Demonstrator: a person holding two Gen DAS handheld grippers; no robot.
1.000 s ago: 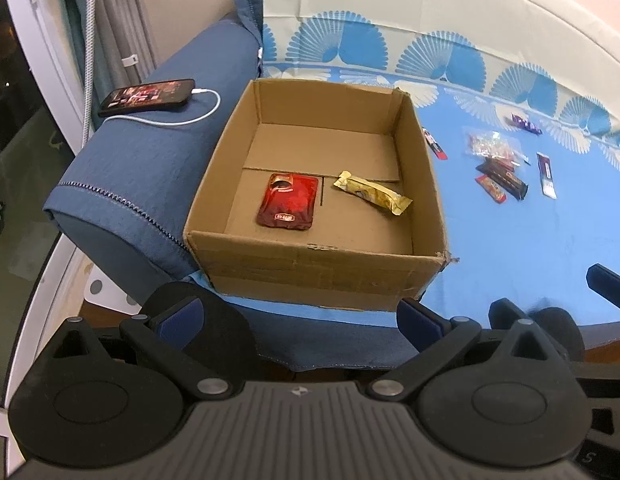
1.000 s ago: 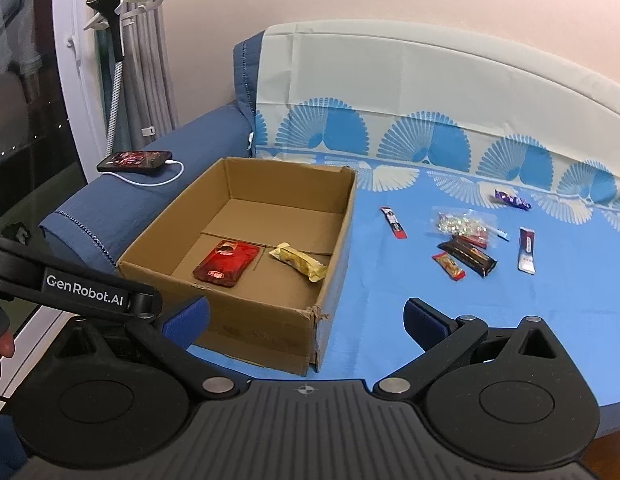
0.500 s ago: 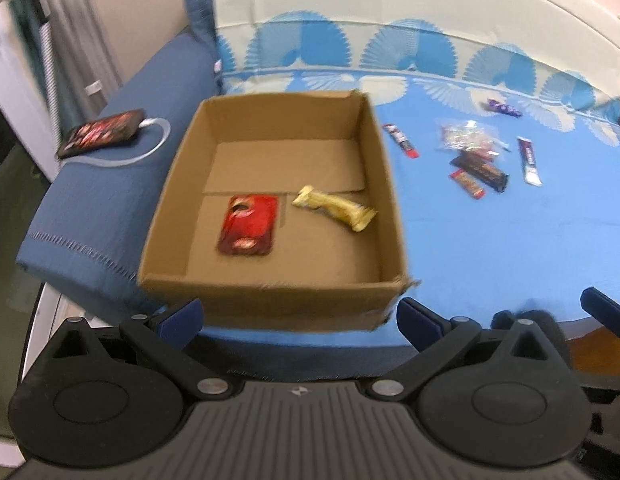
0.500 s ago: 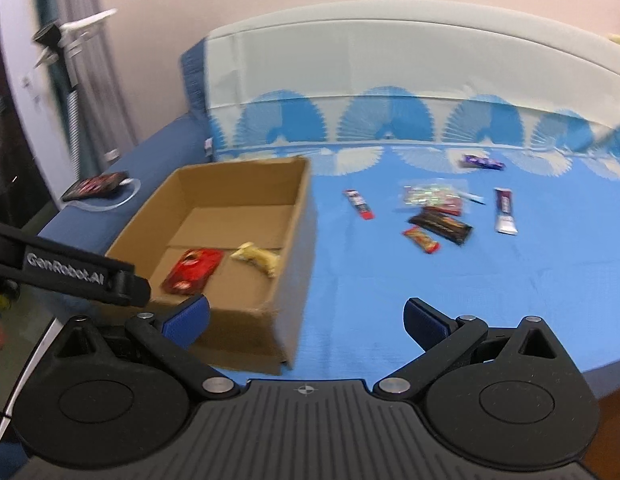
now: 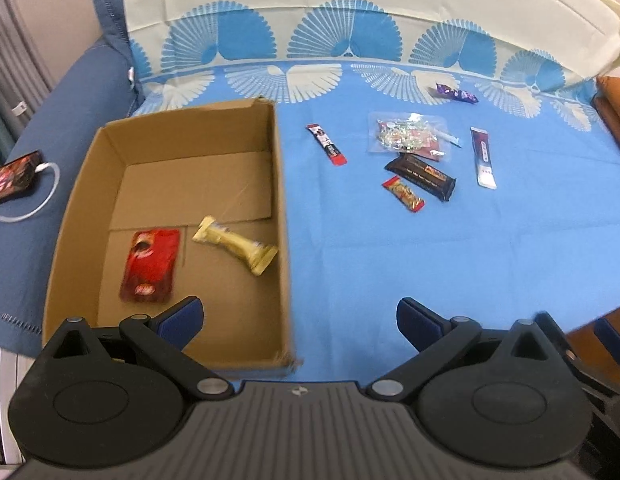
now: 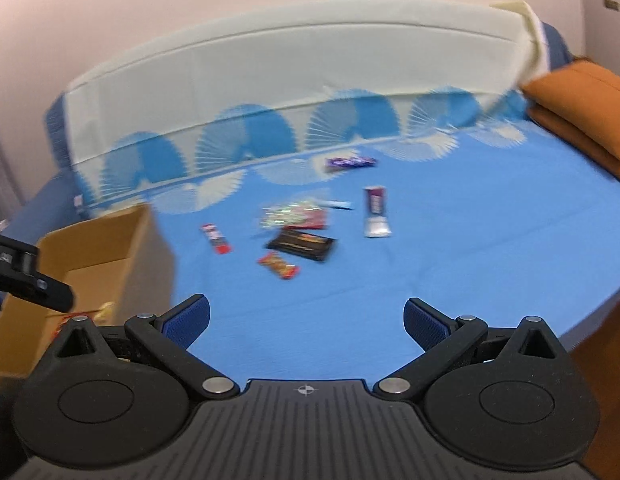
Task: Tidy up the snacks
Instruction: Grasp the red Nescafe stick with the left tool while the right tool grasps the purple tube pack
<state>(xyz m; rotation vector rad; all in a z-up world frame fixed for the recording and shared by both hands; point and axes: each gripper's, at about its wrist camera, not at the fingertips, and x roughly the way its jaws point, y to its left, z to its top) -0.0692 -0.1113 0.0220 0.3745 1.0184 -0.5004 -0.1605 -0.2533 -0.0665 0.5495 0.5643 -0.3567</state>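
Observation:
An open cardboard box [image 5: 281,216] stands on the blue cloth and holds a red packet [image 5: 151,266] and a gold bar [image 5: 235,245]. Right of it lie loose snacks: a red-tipped stick [image 5: 326,144], a clear candy bag [image 5: 408,135], a black bar [image 5: 421,171], a small red-yellow bar [image 5: 404,193], a maroon-and-white stick [image 5: 482,158] and a purple wrapper [image 5: 457,94]. My left gripper [image 5: 299,322] hovers open over the box's near right corner. My right gripper [image 6: 305,320] is open and empty above the cloth, short of the black bar [image 6: 301,243].
A phone on a white cable [image 5: 13,178] rests on the blue armrest left of the box. An orange cushion [image 6: 582,108] sits at the far right. The cloth's front edge [image 6: 590,308] drops off to the right. Bare cloth lies between the grippers and the snacks.
Both views have swung right, from the box toward the loose snacks. The box has slid to the left in both. Both grippers stay open and empty.

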